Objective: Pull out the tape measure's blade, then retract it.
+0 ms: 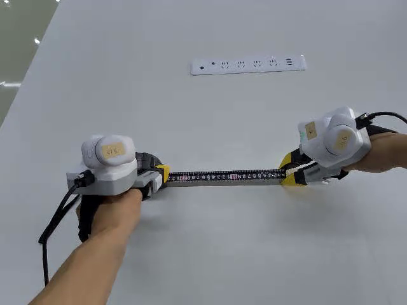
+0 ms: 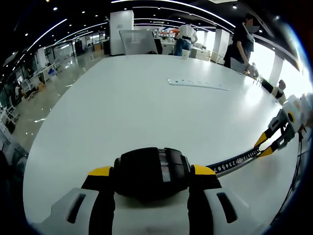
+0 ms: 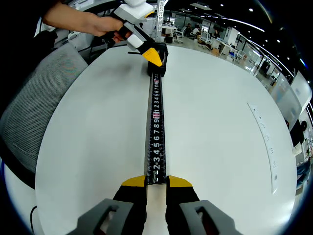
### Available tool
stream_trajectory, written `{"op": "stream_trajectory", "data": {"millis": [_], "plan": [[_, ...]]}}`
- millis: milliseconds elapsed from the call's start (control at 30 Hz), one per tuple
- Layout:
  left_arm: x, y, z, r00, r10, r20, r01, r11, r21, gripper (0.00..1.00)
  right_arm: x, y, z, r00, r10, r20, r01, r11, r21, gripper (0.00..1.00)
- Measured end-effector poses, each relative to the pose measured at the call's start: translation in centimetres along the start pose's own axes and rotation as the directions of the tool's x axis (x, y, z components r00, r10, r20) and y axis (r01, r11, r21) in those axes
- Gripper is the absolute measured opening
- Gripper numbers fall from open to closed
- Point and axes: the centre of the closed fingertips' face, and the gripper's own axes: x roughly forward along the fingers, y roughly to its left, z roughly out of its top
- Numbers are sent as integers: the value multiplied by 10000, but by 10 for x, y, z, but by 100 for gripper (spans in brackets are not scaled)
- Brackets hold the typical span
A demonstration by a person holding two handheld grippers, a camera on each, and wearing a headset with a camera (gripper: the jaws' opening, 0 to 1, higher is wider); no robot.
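Right gripper [image 3: 156, 182]: yellow-tipped jaws pinched together on the hook end of the dark steel blade with white numerals [image 3: 156, 128]. Left gripper [image 2: 152, 183]: jaws clamped on either flank of the squat black plastic tape measure case [image 2: 152, 171], which sits low over the white tabletop [image 1: 191, 121] at my left. The blade runs straight between the two, drawn out a fair way. I can't tell whether it rests on the surface or rides just above it. I judge the pull-out done or nearly so, with retraction next. To do that well I'd hold the case square, bring the right gripper in along the blade's own line, and feed the blade home under light tension rather than release it and let it whip. Any twist at the right end would likely kink it. Room: open tabletop all along that line, and the long white power strip [image 1: 248, 64] lies well apart on the far side. A black cable [image 1: 54, 222] trails from the left gripper toward the near edge. A grey mesh chair [image 3: 46, 93] stands beside the table edge.
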Motion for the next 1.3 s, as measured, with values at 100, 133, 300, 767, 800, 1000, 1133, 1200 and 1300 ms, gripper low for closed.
{"op": "stream_trajectory", "data": {"millis": [100,133,300,767,800,1000,1133,1200,1300], "plan": [[0,-1,-1,10000,-27,16,27,10000,-41,55,0,0,0,10000,-5,-13,5,10000,13,10],[-1,-1,-1,10000,-46,82,46,10000,-34,55,0,0,0,10000,-9,-19,9,10000,5,10],[-1,-2,-1,9999,-47,103,48,10000,-55,55,-1,0,0,10000,6,-84,-6,10000,-37,10],[-1,-2,-1,9999,-113,49,114,9998,-185,55,-1,-1,0,9999,13,-139,-13,10000,-28,10],[-1,-2,-1,9999,-114,46,115,9997,-195,55,-1,-1,0,9999,28,-147,-28,10000,-13,10],[-2,-2,-1,9998,-138,133,141,9997,-217,56,-1,-1,0,9998,28,-194,-29,10000,-48,10],[-2,-2,-1,9998,-153,108,155,9996,-230,56,-1,-2,-1,9998,18,-203,-19,10000,-60,10],[-2,-2,-1,9998,-184,85,186,9995,-250,56,-1,-2,-1,9998,14,-209,-15,10000,-62,10],[-2,-2,-1,9996,-266,47,268,9992,-281,55,0,-3,-1,9998,16,-217,-18,10000,-87,10]]}}
